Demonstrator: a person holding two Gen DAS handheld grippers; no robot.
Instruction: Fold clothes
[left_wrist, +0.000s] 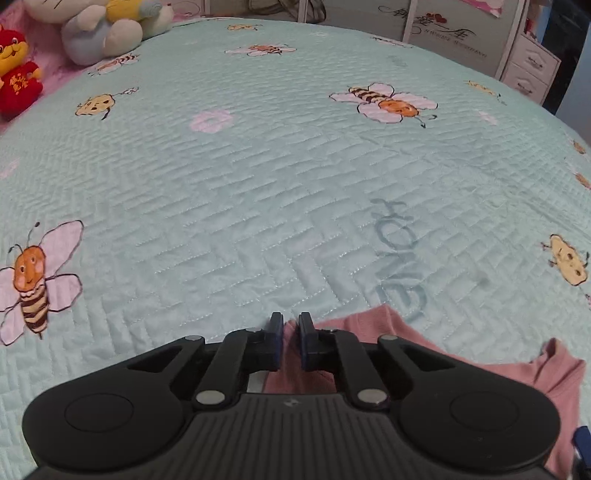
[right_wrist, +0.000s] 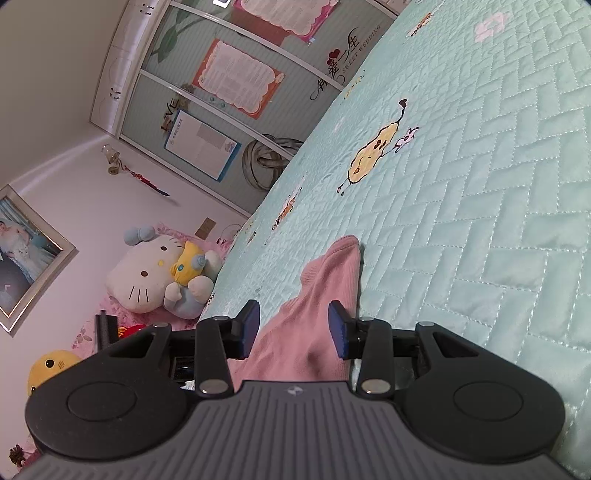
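Bed with mint quilted bedspread (left_wrist: 229, 206), bee and flower print. Pink garment (left_wrist: 480, 373) lies on its near edge. Plush toys (left_wrist: 107, 33) sit on the pink sheet (right_wrist: 170, 236) at the head end.

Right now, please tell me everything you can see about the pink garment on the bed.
The pink garment is a soft, plain knit in dusty pink, with no print visible. It lies crumpled and unfolded on the quilted mint bedspread. The left gripper is shut on one edge of it. Another bunched, raised part passes between the right gripper fingers, which stand wider apart; whether they press it is unclear. Much of the garment is hidden behind the grippers.
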